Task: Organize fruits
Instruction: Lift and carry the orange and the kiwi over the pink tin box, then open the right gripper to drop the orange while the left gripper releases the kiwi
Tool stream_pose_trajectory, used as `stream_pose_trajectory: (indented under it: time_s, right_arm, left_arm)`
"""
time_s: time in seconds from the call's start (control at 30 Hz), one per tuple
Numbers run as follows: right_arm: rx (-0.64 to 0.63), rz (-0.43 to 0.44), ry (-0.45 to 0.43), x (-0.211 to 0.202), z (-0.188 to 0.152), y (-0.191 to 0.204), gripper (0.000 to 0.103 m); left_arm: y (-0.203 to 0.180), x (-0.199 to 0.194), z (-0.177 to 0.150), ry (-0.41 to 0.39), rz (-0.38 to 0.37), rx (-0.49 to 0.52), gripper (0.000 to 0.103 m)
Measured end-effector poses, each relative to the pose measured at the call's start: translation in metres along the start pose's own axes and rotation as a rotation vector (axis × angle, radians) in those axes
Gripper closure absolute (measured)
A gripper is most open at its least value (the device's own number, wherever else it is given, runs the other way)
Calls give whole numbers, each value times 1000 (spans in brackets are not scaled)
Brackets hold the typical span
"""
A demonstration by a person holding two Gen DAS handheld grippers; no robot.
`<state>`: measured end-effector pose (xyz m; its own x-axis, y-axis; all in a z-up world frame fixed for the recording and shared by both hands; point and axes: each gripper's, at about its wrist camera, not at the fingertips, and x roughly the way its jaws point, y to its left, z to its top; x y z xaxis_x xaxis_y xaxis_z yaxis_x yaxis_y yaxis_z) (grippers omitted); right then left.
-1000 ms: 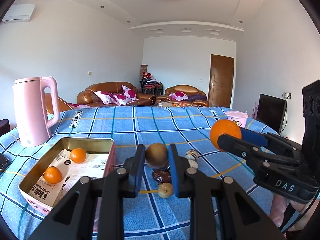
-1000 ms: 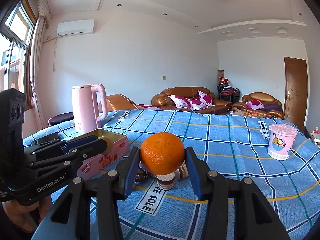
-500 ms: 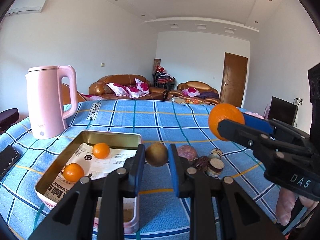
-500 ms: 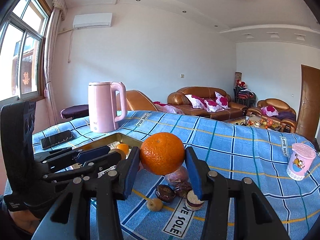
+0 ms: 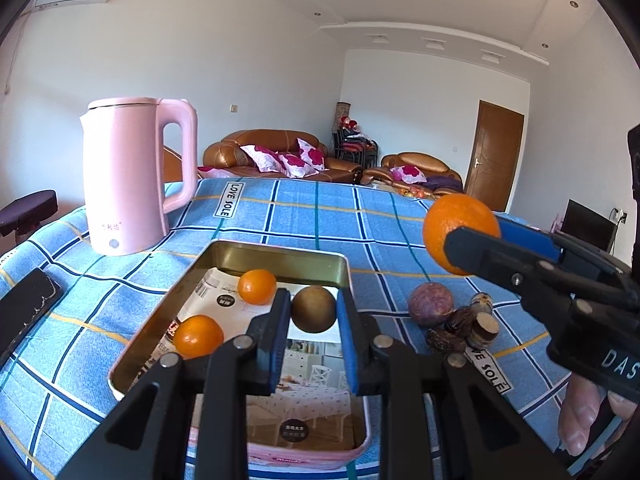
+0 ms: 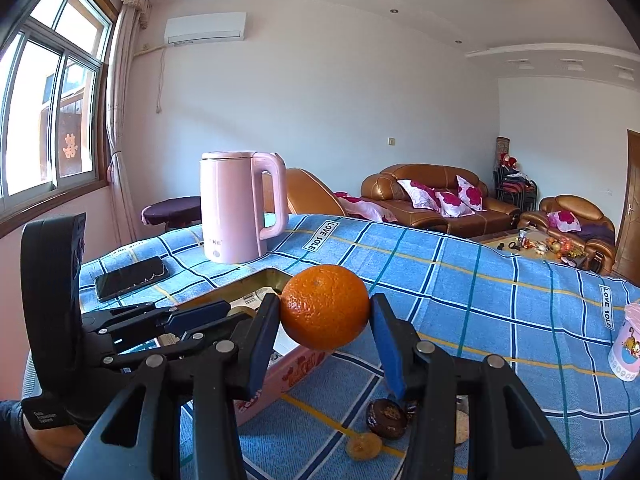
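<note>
My left gripper (image 5: 313,312) is shut on a small brown round fruit (image 5: 313,309) and holds it above the open metal tin (image 5: 280,252). Two small oranges (image 5: 257,286) (image 5: 198,336) lie in the tin on printed paper. My right gripper (image 6: 325,312) is shut on a big orange (image 6: 325,306), held in the air right of the tin (image 6: 304,364); it also shows in the left wrist view (image 5: 460,232). A purple fruit (image 5: 431,305) and several dark dried fruits (image 5: 464,328) lie on the cloth right of the tin.
A pink kettle (image 5: 132,176) stands at the back left of the blue checked tablecloth (image 5: 312,216). A black phone (image 6: 130,278) lies left of the tin. A pink cup (image 6: 626,344) stands at the far right. Sofas stand beyond the table.
Both grippers have moved left towards the tin with their fruits. The brown fruit is now over the tin, and the big orange is close to the tin's right side.
</note>
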<state>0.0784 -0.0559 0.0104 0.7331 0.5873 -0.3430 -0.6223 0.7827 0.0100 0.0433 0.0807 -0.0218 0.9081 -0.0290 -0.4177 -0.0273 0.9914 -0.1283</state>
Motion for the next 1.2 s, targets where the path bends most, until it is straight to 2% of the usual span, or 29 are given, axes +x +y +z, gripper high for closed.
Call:
stream_pose_trajectory:
  time_s: [0.7, 0.97, 1.2]
  right_arm:
    - [16, 61, 75, 57, 5, 17, 54]
    - [18, 69, 105, 74, -1, 24, 54]
    - [23, 59, 128, 84, -3, 23, 54]
  left_arm:
    - [24, 10, 2, 92, 48, -24, 78]
    - [30, 17, 2, 132, 42, -32, 78]
    - [33, 22, -1, 168, 66, -35, 78]
